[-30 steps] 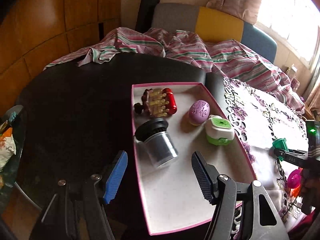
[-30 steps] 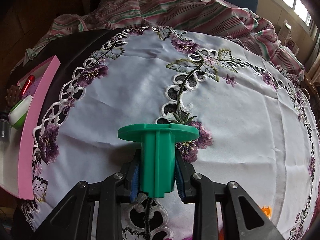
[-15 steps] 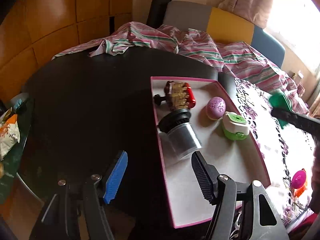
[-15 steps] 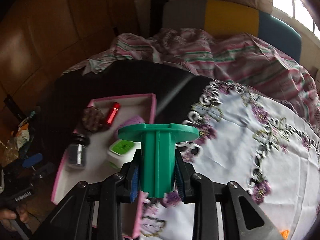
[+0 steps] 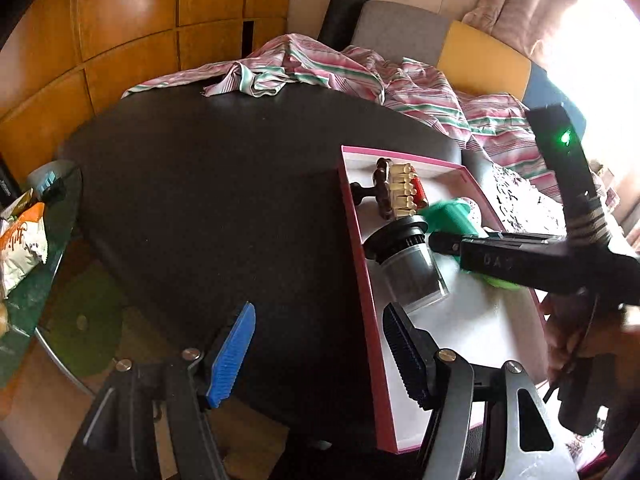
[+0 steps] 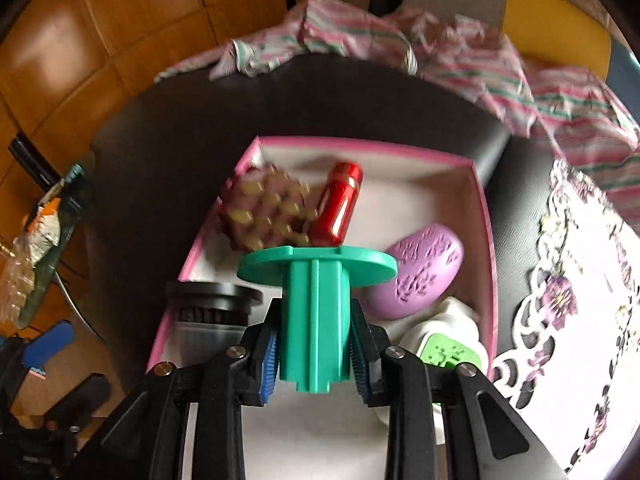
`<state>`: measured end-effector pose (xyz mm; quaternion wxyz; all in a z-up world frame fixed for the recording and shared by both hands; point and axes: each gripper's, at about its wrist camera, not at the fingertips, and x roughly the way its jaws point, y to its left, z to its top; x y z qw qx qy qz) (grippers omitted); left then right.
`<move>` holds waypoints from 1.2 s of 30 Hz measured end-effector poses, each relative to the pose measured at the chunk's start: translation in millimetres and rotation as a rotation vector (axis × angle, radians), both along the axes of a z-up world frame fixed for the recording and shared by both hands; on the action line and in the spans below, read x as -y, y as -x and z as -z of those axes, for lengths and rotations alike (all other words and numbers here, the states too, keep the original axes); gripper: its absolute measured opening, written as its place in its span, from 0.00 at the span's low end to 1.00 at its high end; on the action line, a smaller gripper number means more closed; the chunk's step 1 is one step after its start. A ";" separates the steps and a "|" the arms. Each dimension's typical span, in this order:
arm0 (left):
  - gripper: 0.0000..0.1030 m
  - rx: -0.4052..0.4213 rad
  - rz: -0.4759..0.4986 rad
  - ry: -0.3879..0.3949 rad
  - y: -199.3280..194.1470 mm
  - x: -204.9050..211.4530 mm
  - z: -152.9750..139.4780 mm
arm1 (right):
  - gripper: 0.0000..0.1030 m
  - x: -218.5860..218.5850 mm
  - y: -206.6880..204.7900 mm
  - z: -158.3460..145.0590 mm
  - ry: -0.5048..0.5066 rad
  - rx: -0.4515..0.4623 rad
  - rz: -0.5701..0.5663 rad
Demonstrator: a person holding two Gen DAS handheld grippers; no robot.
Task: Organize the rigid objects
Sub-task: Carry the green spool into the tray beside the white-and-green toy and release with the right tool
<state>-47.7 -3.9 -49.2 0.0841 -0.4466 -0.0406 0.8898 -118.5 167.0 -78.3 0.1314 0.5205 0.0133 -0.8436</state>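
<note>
The right tool (image 6: 314, 354) is pinching the ribbed stem of a green flanged spool (image 6: 316, 300), flange facing away from the camera. The spool hangs above the interior of the pink-rimmed tray (image 6: 490, 240), over its middle and not touching the tray floor as far as the views show. The left tool (image 5: 316, 354) has its jaws spread and holds nothing; it hovers over the tray's near left edge, one finger above the dark surface (image 5: 224, 200), the other above the tray floor.

Tray contents, as visible:
- a brown peg brush (image 6: 266, 214) in the far left corner;
- a red cylinder (image 6: 338, 204) just beside the brush, toward the far edge;
- a purple embossed oval (image 6: 418, 276) near the right edge;
- a white and green case (image 6: 448, 350) at the right edge, nearer the camera;
- a black-capped clear jar (image 6: 212, 320) lying along the left edge.

Progress, as a judgement: five items are already in the tray and the spool is the sixth, carried but not yet set down. The near half of the tray floor is bare, so a release there appears feasible. The embroidered cloth (image 6: 580, 300) to the right of the tray shows no loose items in the visible part; whether more items remain elsewhere cannot be told.
</note>
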 end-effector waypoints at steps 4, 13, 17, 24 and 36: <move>0.65 0.000 -0.002 0.004 0.3 0.6 1.2 | 0.30 1.0 -2.2 4.8 -0.004 -0.006 0.002; 0.65 -0.019 0.005 0.014 -2.9 -1.1 -4.0 | 0.34 -11.6 -10.3 -6.6 0.043 -0.034 0.045; 0.65 -0.038 0.012 0.020 -5.4 -2.5 -8.9 | 0.34 -19.2 -22.5 -18.0 0.043 -0.076 0.064; 0.65 -0.056 0.032 0.028 -11.5 -7.1 -14.6 | 0.34 -37.2 -50.7 -34.8 0.042 -0.136 0.080; 0.65 -0.067 0.075 0.045 -17.4 -22.5 -18.9 | 0.34 -92.1 -102.5 -46.1 0.078 -0.167 0.202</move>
